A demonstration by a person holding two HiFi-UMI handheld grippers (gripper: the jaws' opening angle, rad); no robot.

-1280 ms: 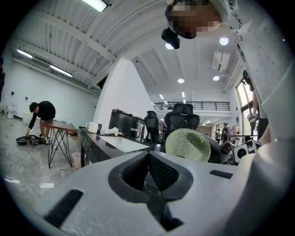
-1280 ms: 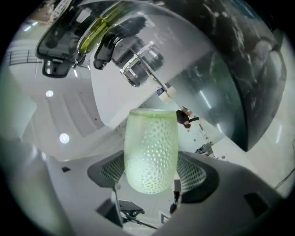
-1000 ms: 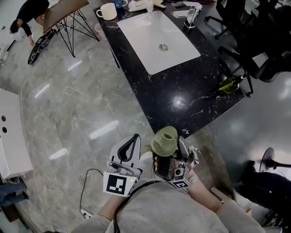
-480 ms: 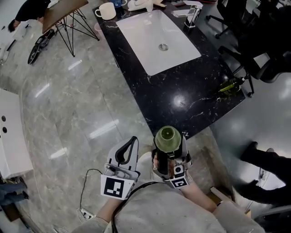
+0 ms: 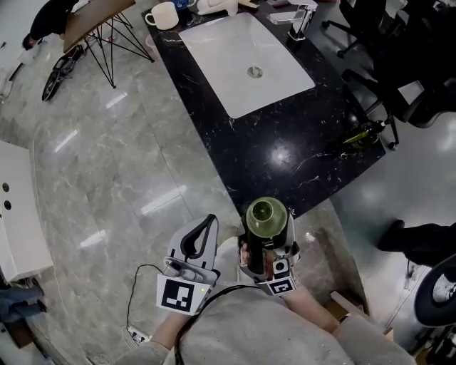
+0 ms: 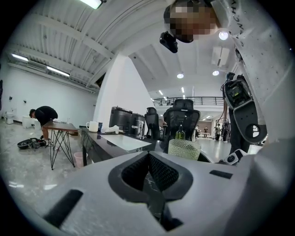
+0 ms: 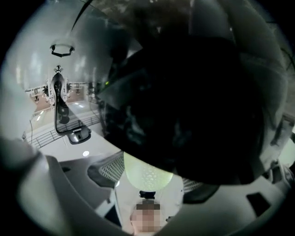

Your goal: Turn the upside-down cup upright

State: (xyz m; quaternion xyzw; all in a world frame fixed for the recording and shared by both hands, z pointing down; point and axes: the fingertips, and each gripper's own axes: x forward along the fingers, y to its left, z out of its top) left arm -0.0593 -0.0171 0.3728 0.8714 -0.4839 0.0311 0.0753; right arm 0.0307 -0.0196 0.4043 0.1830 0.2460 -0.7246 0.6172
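Observation:
A green dimpled glass cup (image 5: 265,217) is held in the air close to my body, off the front corner of the black counter (image 5: 285,157). Its open mouth faces up toward the head camera. My right gripper (image 5: 266,246) is shut on the cup's sides from below. In the right gripper view the pale green cup (image 7: 146,174) sits between the jaws, under a large dark blur. My left gripper (image 5: 206,227) is beside it on the left, shut and empty, pointing forward. From the left gripper (image 6: 149,156) the cup (image 6: 184,149) shows standing mouth-up to the right.
The black marble counter carries a white sink (image 5: 246,64), a faucet (image 5: 299,21), a white mug (image 5: 164,14) and a green bottle (image 5: 356,134) near its right edge. Office chairs (image 5: 399,71) stand right. A wire-legged table (image 5: 107,28) stands far left on the marble floor.
The right gripper has rotated the cup from tilted, with its dimpled side showing, to mouth-up toward the head camera. The left gripper has barely moved.

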